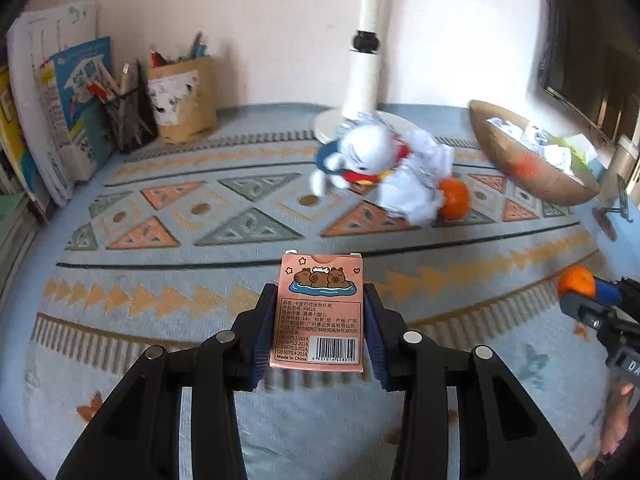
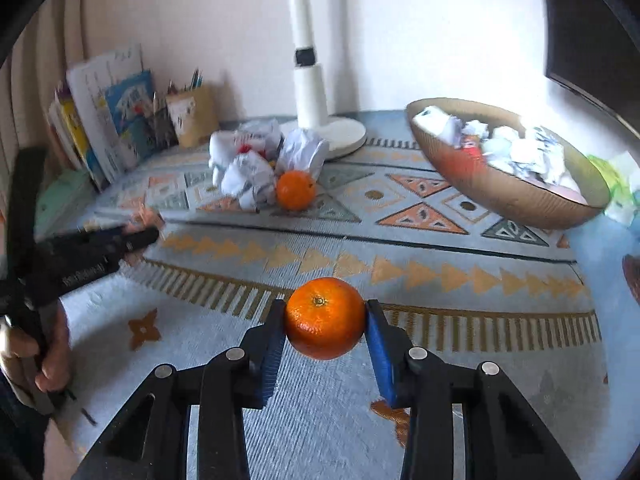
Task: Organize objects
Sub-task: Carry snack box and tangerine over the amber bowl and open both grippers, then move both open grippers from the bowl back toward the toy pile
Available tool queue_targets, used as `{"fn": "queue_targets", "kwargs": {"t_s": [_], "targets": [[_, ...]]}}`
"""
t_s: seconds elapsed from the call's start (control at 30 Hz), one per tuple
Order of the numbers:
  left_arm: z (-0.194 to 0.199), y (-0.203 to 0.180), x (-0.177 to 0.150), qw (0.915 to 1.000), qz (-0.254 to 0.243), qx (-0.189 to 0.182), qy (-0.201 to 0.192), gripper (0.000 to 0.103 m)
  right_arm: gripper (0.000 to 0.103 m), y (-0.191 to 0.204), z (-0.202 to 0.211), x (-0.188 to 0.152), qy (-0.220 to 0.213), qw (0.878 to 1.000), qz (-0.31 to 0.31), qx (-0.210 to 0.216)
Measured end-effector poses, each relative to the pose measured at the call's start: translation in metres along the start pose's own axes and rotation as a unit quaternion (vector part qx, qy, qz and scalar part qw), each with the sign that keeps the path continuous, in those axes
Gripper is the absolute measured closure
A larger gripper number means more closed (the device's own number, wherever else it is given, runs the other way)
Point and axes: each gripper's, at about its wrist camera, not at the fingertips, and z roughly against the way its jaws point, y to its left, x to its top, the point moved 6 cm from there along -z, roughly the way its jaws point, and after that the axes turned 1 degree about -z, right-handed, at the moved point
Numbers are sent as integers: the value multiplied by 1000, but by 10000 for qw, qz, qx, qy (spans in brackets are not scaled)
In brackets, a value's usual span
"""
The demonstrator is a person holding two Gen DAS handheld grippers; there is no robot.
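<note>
My left gripper (image 1: 320, 300) is shut on a pink card box (image 1: 320, 312) with a capybara picture and a barcode, held above the patterned cloth. My right gripper (image 2: 325, 312) is shut on an orange (image 2: 325, 318), also held over the cloth; it shows in the left wrist view (image 1: 576, 280) at the far right. A second orange (image 2: 295, 190) lies by crumpled white papers (image 2: 248, 176) and a white plush toy (image 1: 360, 152) near the lamp base. The left gripper shows blurred at the left of the right wrist view (image 2: 132, 236).
A wooden bowl (image 2: 520, 204) full of crumpled paper sits at the right. A white lamp post (image 2: 310, 84) stands at the back. Books (image 1: 60, 120) and pen holders (image 1: 184, 100) line the back left wall. A dark monitor (image 1: 592, 60) is at the far right.
</note>
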Motion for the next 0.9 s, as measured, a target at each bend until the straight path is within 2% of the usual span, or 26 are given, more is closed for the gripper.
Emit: {"fn": "queue_targets", "kwargs": {"t_s": [0.03, 0.07, 0.17, 0.3, 0.37, 0.47, 0.5, 0.53, 0.57, 0.6, 0.67, 0.73, 0.8, 0.87, 0.9], "targets": [[7, -11, 5, 9996, -3, -279, -18, 65, 65, -5, 5, 1, -22, 9998, -124, 130], [12, -19, 11, 9991, -57, -403, -66, 65, 65, -12, 11, 4, -46, 9996, -227, 189], [26, -64, 47, 9956, -321, -861, -195, 65, 65, -48, 36, 31, -241, 9984, -504, -74], [17, -138, 111, 9878, -608, -1397, -336, 65, 65, -113, 61, 88, -672, 9909, -1030, -545], [3, -171, 136, 9841, -784, -1537, -417, 65, 65, -147, 58, 117, -793, 9841, -1298, -918], [-31, -211, 168, 9830, -967, -1476, -505, 63, 65, -181, 39, 156, -879, 9750, -1748, -1057], [-44, -221, 177, 9829, -1018, -1424, -562, 61, 65, -193, 30, 169, -908, 9726, -1869, -1042], [-54, -225, 183, 9827, -993, -1443, -601, 42, 58, -203, 20, 180, -928, 9731, -1870, -975], [-67, -227, 189, 9842, -918, -1414, -537, 30, 49, -214, 9, 187, -801, 9740, -1880, -983], [-74, -222, 190, 9865, -758, -1371, -468, 26, 45, -223, 3, 187, -661, 9726, -1946, -1083], [-74, -206, 182, 9868, -464, -1512, -359, 26, 45, -234, 1, 176, -558, 9703, -2073, -1117], [-55, -183, 164, 9859, -405, -1578, -386, 26, 44, -227, 10, 151, -501, 9729, -1995, -1053], [-23, -153, 134, 9872, -520, -1391, -588, 24, 38, -207, 22, 111, -375, 9765, -1845, -1052], [2, -117, 109, 9912, -434, -1035, -695, 18, 37, -180, 24, 73, -225, 9817, -1692, -847], [14, -92, 92, 9930, -255, -856, -776, 9, 37, -165, 20, 55, -106, 9833, -1639, -780]]}}
